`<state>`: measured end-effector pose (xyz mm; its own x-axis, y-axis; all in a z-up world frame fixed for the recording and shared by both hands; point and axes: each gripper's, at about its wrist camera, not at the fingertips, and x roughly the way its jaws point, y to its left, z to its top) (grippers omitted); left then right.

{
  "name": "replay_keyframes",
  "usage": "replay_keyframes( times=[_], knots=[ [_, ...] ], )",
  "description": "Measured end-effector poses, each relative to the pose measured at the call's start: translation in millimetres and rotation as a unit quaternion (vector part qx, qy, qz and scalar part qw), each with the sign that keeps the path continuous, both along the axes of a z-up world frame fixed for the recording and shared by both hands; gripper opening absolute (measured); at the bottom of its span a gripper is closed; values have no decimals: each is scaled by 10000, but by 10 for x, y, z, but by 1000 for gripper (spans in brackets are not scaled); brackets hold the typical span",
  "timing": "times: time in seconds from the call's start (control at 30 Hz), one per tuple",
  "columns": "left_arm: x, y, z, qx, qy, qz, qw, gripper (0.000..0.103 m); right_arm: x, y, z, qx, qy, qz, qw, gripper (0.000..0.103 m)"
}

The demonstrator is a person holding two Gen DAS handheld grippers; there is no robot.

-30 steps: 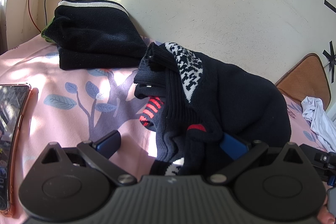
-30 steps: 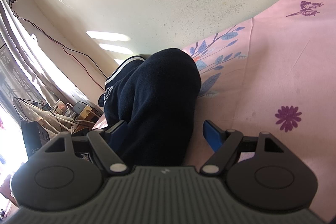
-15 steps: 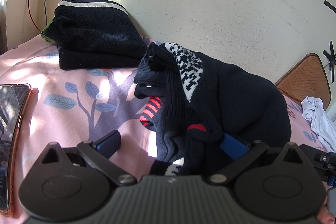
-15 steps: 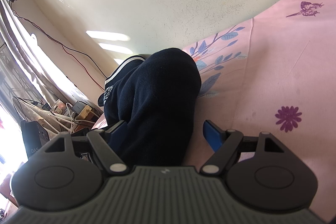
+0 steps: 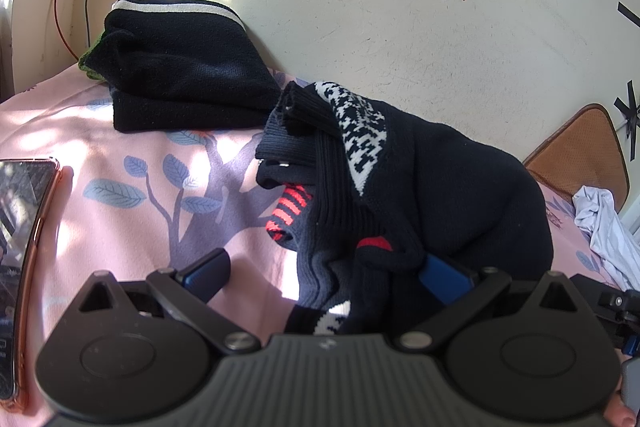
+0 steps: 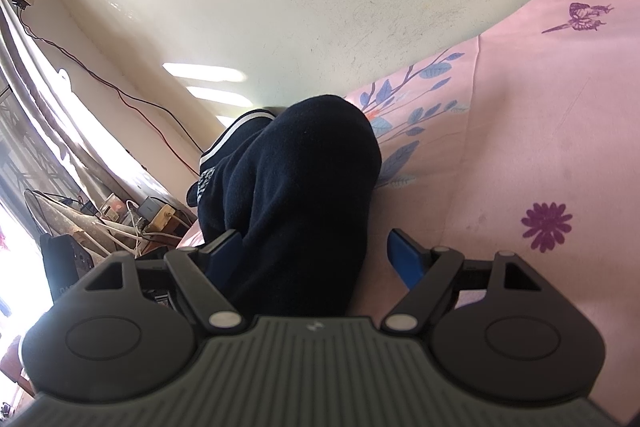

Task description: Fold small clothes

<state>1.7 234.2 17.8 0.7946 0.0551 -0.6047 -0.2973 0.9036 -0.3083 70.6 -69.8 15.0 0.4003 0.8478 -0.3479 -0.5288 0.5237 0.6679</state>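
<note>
Nothing moved; only left view shows phone (image 5: pixel 22 267) beside socks (image 5: pixel 360 195).

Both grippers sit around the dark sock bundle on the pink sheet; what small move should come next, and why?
Probably close the left gripper on the sock bundle: its fingers stand apart with cloth between them. The right gripper is open too, so nothing is held.
</note>
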Motion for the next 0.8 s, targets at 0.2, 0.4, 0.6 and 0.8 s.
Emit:
replay_keyframes(
  times=[0.2,0.4,0.6,0.8],
  knots=[
    [-15,26,-4,-78,-19,10,10000,103,-14,6,-1,-136,-104,-147,9997,85],
    [-10,18,2,-59,4,25,10000,103,-28,44,-3,-294,-193,-126,9993,87],
    [1,8,3,-35,13,25,10000,103,-42,87,-5,-410,-278,-65,9988,90],
    [-1,5,4,-34,14,23,10000,103,-49,97,-5,-433,-302,-62,9986,90]
  ],
)
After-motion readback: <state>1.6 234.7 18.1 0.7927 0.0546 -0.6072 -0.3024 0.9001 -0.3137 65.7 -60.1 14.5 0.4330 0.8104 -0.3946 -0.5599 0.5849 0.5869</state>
